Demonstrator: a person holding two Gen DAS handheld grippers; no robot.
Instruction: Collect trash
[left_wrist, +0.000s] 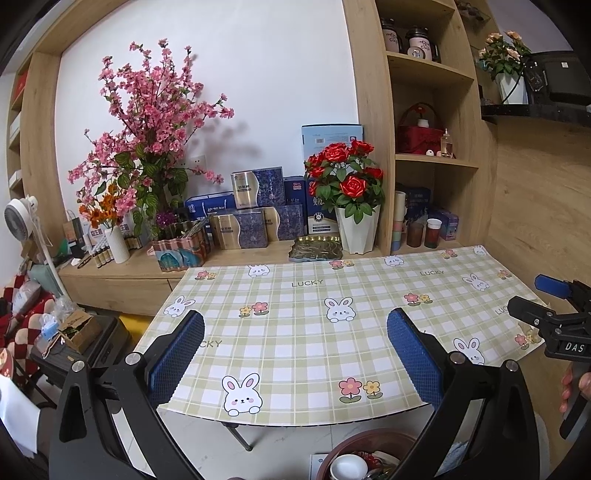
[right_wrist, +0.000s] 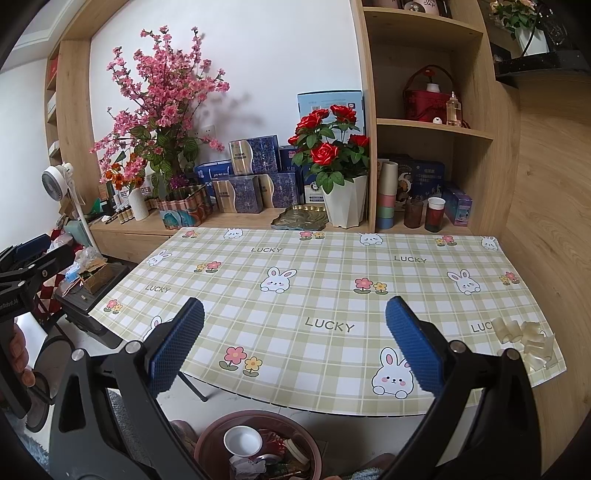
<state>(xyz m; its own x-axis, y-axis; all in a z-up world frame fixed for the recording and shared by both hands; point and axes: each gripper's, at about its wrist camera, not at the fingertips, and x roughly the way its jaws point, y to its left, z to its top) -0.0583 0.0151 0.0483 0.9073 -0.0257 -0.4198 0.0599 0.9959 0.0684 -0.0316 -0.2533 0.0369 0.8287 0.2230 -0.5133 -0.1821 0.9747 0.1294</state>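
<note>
A brown round bin sits on the floor below the table's near edge, holding a white cup and crumpled wrappers; it also shows in the left wrist view. Pale translucent scraps of trash lie at the table's near right corner, partly hidden in the left wrist view behind the other gripper. My left gripper is open and empty above the near edge of the table. My right gripper is open and empty above the near edge, left of the scraps.
The table has a green checked rabbit cloth. Behind it a wooden ledge carries a rose pot, boxes, a leaf tray and pink blossoms. Shelves stand at the right. Clutter and a fan are on the left.
</note>
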